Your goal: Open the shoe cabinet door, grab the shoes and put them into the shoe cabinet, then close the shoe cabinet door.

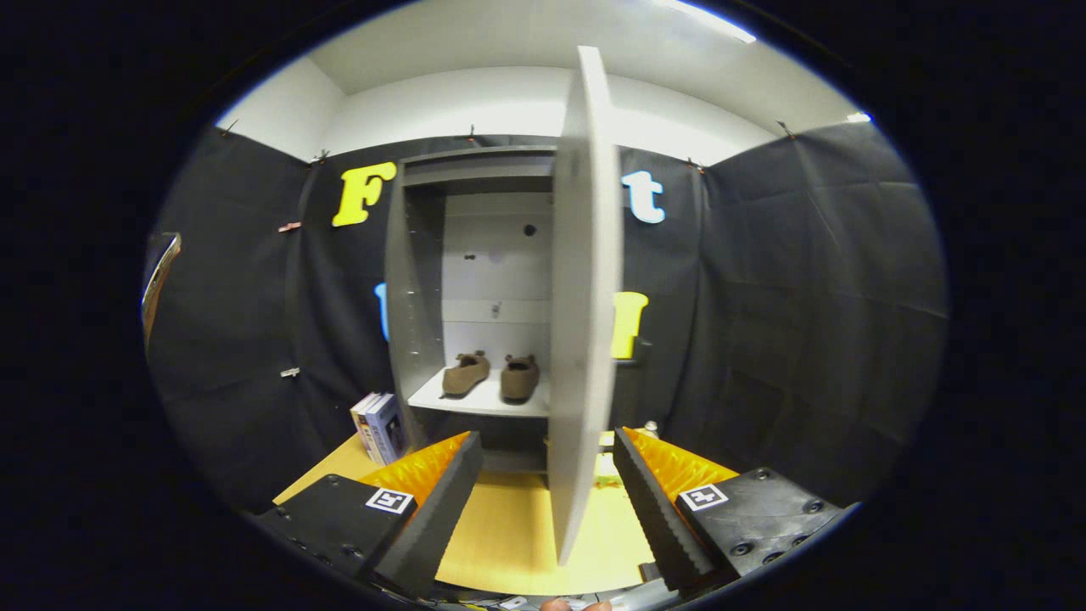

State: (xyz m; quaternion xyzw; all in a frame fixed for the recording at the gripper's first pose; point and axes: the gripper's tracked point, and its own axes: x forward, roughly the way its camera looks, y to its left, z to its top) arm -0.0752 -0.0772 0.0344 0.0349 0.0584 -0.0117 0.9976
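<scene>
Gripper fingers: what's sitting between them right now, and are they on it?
In the gripper view, the open cabinet door stands edge-on between the fingers of the gripper, which is open and not pressing it. The shoes sit beyond on the shelf.

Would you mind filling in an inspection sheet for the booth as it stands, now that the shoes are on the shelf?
Surface: wooden table, bare between the fingers.
Job's things: cabinet stands open; door swung out edge-on toward the gripper; two brown shoes side by side on the shelf.
Clutter: books upright beside the cabinet's foot; a small item behind the door, too hidden to identify.
Grippers: gripper open, the door's lower edge between its fingers, untouched.
Cables: nothing seen.
Surroundings: black cloth wall, white ceiling above.
</scene>
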